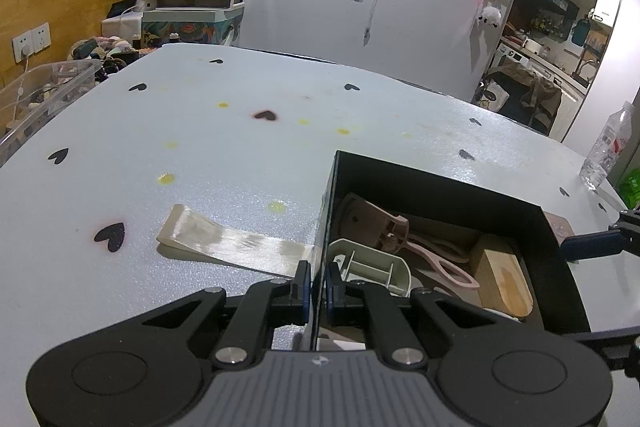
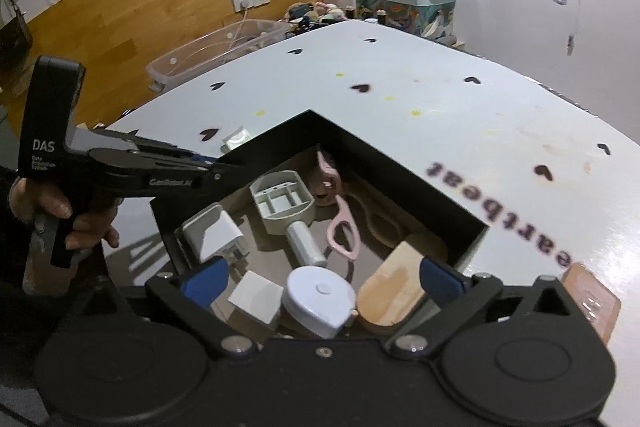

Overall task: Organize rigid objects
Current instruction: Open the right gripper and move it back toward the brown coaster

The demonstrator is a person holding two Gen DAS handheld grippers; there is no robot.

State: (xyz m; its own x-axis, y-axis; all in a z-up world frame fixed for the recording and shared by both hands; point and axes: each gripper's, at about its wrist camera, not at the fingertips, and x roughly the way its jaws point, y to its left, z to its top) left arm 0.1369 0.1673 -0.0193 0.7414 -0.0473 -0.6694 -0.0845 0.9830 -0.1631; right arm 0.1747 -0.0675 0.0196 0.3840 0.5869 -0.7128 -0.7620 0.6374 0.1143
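A black open box (image 1: 440, 183) (image 2: 400, 167) sits on the white table. My left gripper (image 1: 318, 291) is shut on the box's left wall, one finger inside, one outside. Inside lie a grey-green scoop (image 1: 372, 263) (image 2: 284, 203), a pink tool (image 1: 400, 239) (image 2: 344, 227), a wooden block (image 1: 504, 279) (image 2: 396, 291), a white round tape measure (image 2: 320, 295), a white cube (image 2: 256, 301) and a white charger (image 2: 216, 233). My right gripper (image 2: 322, 277) is open and empty, just above the box's near side. A clear flat strip (image 1: 236, 237) (image 2: 236, 138) lies on the table left of the box.
The white table (image 1: 200, 147) has black heart marks and yellow spots. A clear water bottle (image 1: 608, 147) stands at its right edge. A clear storage bin (image 1: 44, 95) sits beyond the left edge. A brown card (image 2: 592, 299) lies right of the box.
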